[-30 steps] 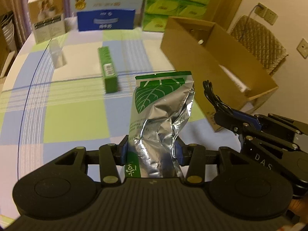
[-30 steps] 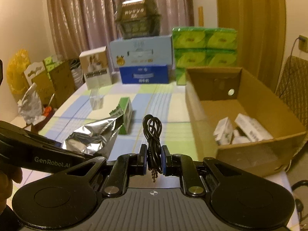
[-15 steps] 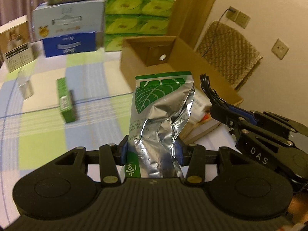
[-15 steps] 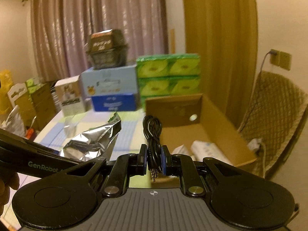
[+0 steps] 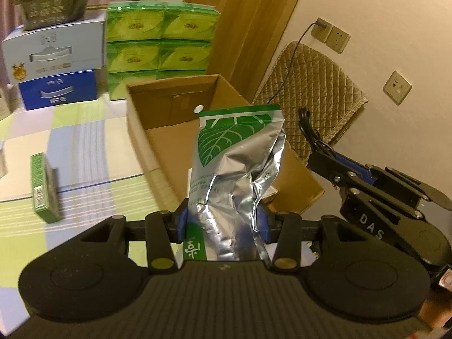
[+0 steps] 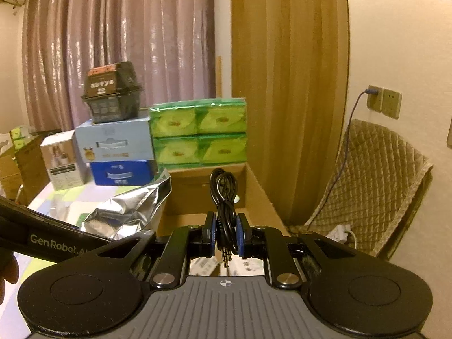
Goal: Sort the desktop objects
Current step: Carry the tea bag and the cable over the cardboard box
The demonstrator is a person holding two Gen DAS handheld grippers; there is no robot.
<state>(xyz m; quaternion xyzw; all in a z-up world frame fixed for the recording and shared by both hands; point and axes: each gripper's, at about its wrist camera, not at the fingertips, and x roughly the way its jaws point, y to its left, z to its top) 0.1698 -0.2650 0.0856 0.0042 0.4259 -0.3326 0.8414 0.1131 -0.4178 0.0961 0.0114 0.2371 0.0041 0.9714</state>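
The desk [image 5: 84, 147], under a checked green, blue and cream cloth, carries an open cardboard box [image 5: 158, 130] near its far right edge. Behind the box stand stacked green tissue packs [image 5: 161, 36] and a pale blue carton [image 5: 53, 48] on a dark blue one. A small green box [image 5: 42, 189] lies on the cloth, well left of the cardboard box.

The left tool [image 5: 223, 223] is clamped on the lower part of a crumpled foil pouch [image 5: 237, 163] with a green leaf print, holding it upright above the cardboard box's near side. The right tool [image 6: 226, 234] is closed tight on a coiled black audio cable [image 6: 224, 195], plug hanging down, seemingly over the box, though its contents are mostly hidden.
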